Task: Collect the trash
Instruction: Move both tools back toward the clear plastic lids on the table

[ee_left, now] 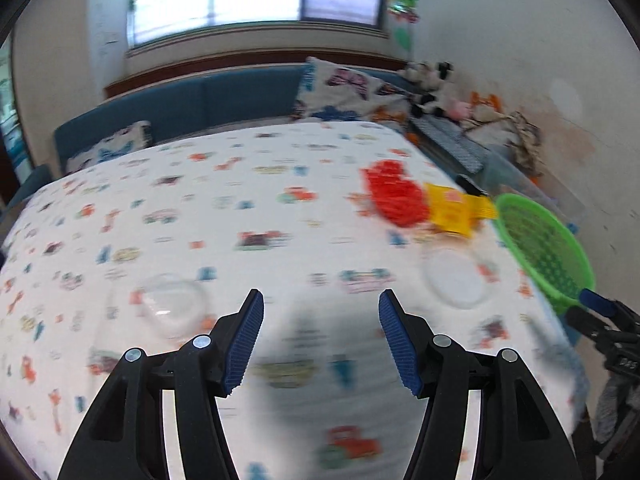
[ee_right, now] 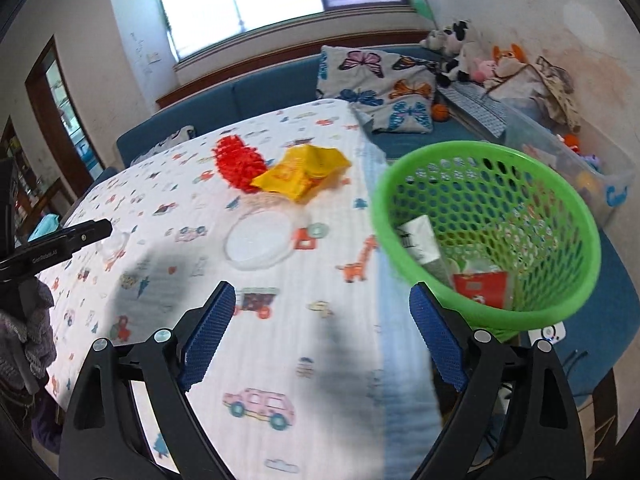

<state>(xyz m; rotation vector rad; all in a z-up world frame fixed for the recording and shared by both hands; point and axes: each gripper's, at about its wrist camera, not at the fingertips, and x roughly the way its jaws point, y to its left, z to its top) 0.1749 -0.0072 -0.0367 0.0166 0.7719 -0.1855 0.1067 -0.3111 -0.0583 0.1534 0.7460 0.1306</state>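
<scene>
On the patterned tablecloth (ee_right: 280, 344) lie a red mesh puff (ee_right: 240, 164), a yellow wrapper (ee_right: 304, 172) and a clear plastic lid (ee_right: 260, 242). The left wrist view is blurred but shows the same puff (ee_left: 394, 194), wrapper (ee_left: 454, 210) and lid (ee_left: 456, 276), plus a clear cup (ee_left: 172, 308) lying near the left finger. A green mesh basket (ee_right: 560, 200) stands off the table's right edge, with a white tube (ee_right: 420, 240) and a red packet (ee_right: 480, 286) in it. My right gripper (ee_right: 322, 292) is open and empty, just left of the basket. My left gripper (ee_left: 321, 300) is open and empty over the cloth.
A blue sofa (ee_right: 260, 96) with butterfly cushions (ee_right: 384, 88) runs behind the table, under a window. Soft toys (ee_right: 464, 56) and a clear storage box (ee_right: 580, 160) crowd the right corner. The green basket (ee_left: 544, 248) appears at the right in the left wrist view.
</scene>
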